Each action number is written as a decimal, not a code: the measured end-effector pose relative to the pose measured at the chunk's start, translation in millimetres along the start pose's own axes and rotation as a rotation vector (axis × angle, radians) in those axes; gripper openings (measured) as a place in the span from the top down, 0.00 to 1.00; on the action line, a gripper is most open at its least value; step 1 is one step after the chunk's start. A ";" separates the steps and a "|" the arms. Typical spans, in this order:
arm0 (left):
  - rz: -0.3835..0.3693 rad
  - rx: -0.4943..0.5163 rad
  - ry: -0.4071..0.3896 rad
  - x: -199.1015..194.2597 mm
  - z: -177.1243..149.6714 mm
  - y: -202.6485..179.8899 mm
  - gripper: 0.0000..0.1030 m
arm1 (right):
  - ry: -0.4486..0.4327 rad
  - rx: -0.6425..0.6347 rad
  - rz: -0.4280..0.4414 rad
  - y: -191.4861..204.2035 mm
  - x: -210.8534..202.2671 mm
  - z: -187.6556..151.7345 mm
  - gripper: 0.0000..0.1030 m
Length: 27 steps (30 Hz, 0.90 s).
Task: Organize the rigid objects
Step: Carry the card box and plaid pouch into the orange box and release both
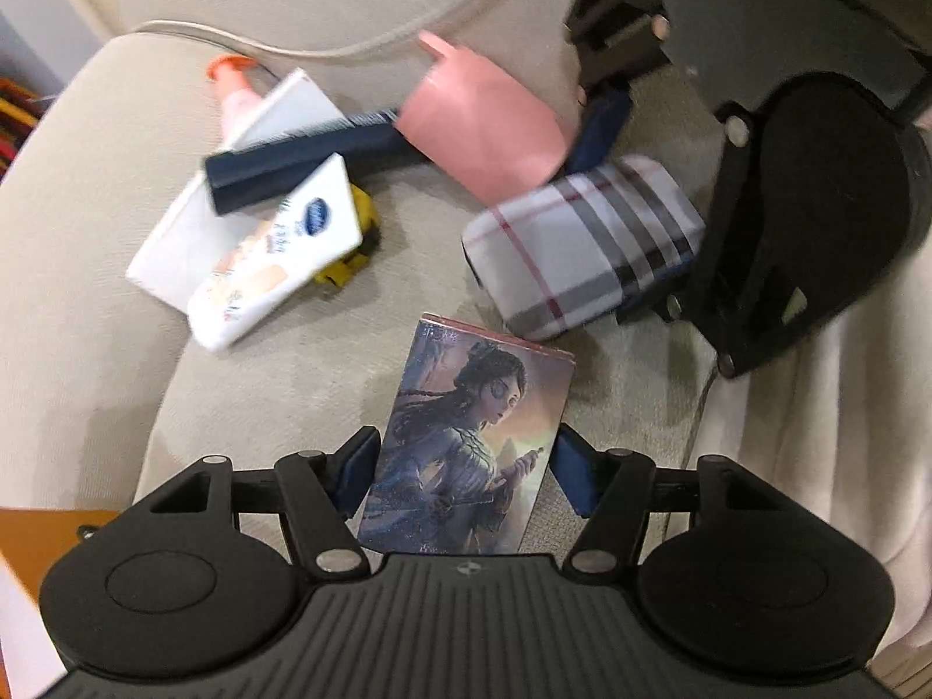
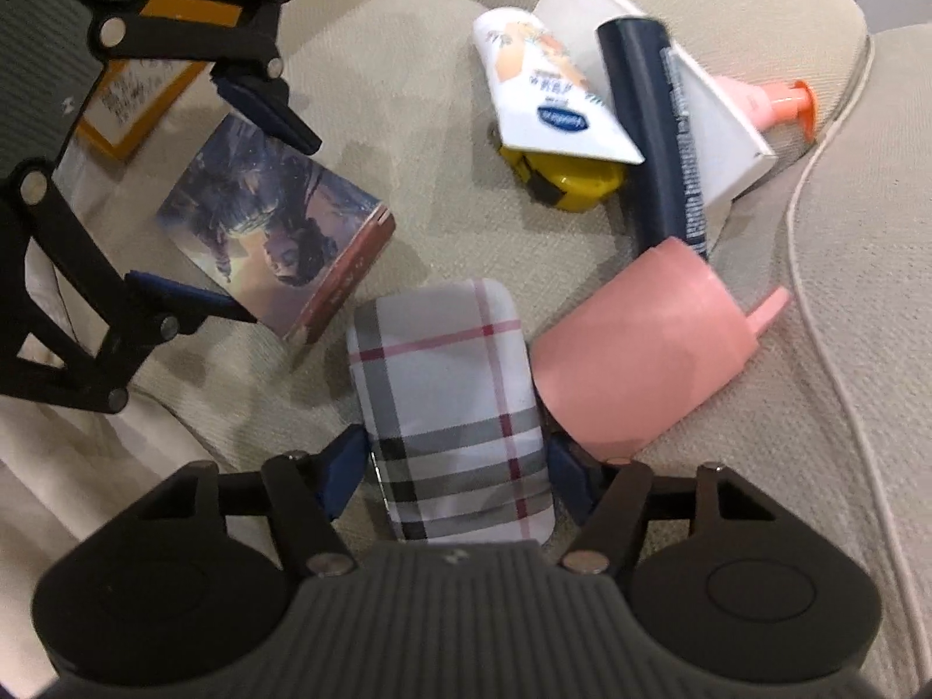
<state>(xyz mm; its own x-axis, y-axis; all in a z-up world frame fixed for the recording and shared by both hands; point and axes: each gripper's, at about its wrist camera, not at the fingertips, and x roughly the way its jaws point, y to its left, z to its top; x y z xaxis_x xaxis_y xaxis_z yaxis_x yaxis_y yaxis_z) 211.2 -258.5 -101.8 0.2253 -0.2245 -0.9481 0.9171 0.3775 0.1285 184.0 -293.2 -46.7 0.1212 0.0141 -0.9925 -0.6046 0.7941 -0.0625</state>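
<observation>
My left gripper point(image 1: 463, 475) is shut on an illustrated card box point(image 1: 466, 442), which also shows in the right wrist view point(image 2: 279, 227) between the left gripper's fingers point(image 2: 262, 99). My right gripper point(image 2: 457, 475) is shut on a plaid case point(image 2: 454, 408), which the left wrist view point(image 1: 582, 244) shows next to a pink cup point(image 1: 483, 134). The pink cup point(image 2: 635, 349) lies on its side touching the case. A white tube point(image 2: 542, 99), a dark blue tube point(image 2: 658, 134), a white box point(image 2: 716, 134), a yellow tape measure point(image 2: 571, 180) and a pump bottle point(image 2: 775, 99) lie piled together.
Everything rests on a beige sofa cushion point(image 2: 408, 58). An orange-framed box point(image 2: 140, 93) lies at the left behind the left gripper. A white cloth point(image 1: 815, 437) covers the cushion at the right. A pale cord point(image 2: 827, 320) runs along the cushion.
</observation>
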 end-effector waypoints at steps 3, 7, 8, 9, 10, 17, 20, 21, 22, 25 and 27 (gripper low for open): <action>0.011 -0.025 -0.030 -14.4 -5.0 3.3 0.31 | -0.026 0.013 0.001 5.7 -9.3 0.3 0.36; 0.024 -0.081 -0.075 -33.6 -11.5 10.8 0.32 | -0.060 0.029 -0.019 11.2 -26.7 -1.3 0.37; 0.026 -0.098 -0.090 -38.9 -14.5 13.7 0.32 | -0.068 0.033 -0.024 10.9 -31.0 -2.6 0.37; 0.025 -0.116 -0.106 -43.3 -17.9 14.6 0.32 | -0.077 0.035 -0.030 12.1 -35.6 -4.2 0.37; 0.025 -0.126 -0.122 -49.7 -18.7 15.7 0.32 | -0.085 0.038 -0.037 13.5 -39.7 -6.2 0.37; 0.071 -0.144 -0.252 -116.2 -20.5 24.2 0.32 | -0.156 0.023 -0.095 28.5 -82.2 -1.2 0.37; 0.118 -0.135 -0.290 -143.7 -26.1 28.9 0.32 | -0.200 0.006 -0.113 37.6 -101.1 11.5 0.37; 0.138 -0.135 -0.299 -152.3 -30.4 31.5 0.32 | -0.218 -0.001 -0.118 41.5 -107.2 16.9 0.37; 0.156 -0.136 -0.303 -159.8 -35.8 34.4 0.32 | -0.231 -0.010 -0.120 44.3 -113.0 23.7 0.38; 0.208 -0.140 -0.308 -176.3 -55.8 45.0 0.32 | -0.272 -0.045 -0.125 57.8 -125.4 42.0 0.38; 0.240 -0.149 -0.297 -182.6 -71.2 54.4 0.32 | -0.296 -0.071 -0.126 68.8 -131.7 55.8 0.38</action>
<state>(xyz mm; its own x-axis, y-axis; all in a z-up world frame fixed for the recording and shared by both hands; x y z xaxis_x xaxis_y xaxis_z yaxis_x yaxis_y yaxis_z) 196.6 -133.0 57.5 0.5325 -0.3557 -0.7681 0.7740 0.5719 0.2718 170.4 -206.5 85.7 0.4161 0.1024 -0.9035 -0.6220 0.7569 -0.2006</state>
